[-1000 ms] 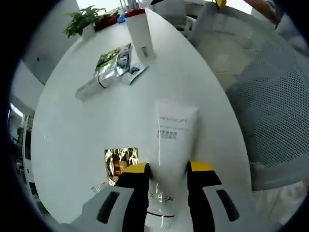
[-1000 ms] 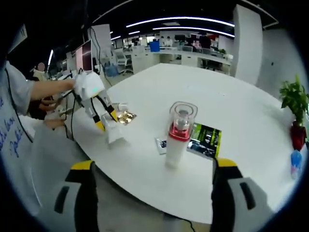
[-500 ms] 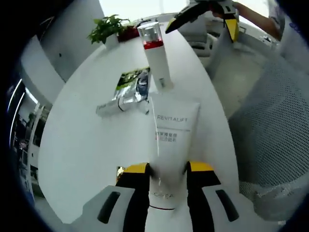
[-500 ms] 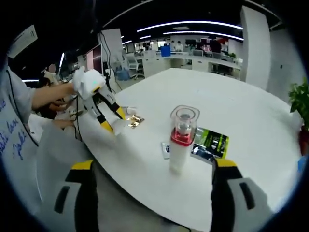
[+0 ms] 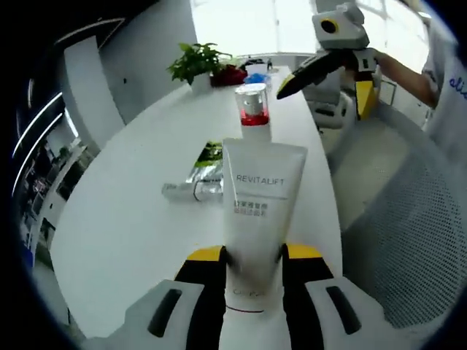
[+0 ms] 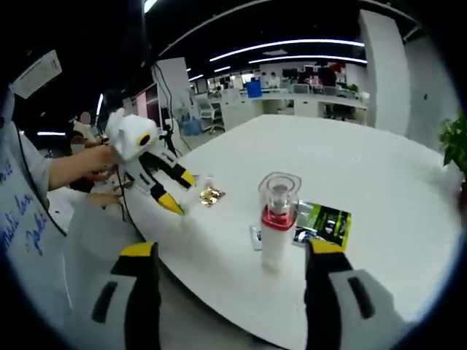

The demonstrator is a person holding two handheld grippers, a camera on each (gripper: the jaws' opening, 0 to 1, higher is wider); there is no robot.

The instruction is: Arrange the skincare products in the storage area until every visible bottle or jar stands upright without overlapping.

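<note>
Left gripper view: a white tube (image 5: 254, 211) is being clamped between the left gripper's (image 5: 252, 255) fingers above the bench (image 5: 131, 219); a red-collared pump bottle (image 5: 252, 113) is standing beyond.

Right gripper view: the right gripper's (image 6: 230, 251) fingers are being held apart, framing the upright bottle (image 6: 277, 226); the left gripper (image 6: 157, 182) is seen at left.

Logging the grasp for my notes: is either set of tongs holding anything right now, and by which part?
The left tongs grip the white Revitalift tube near its lower cap end, label end up. The right tongs are open and hold nothing.
</note>
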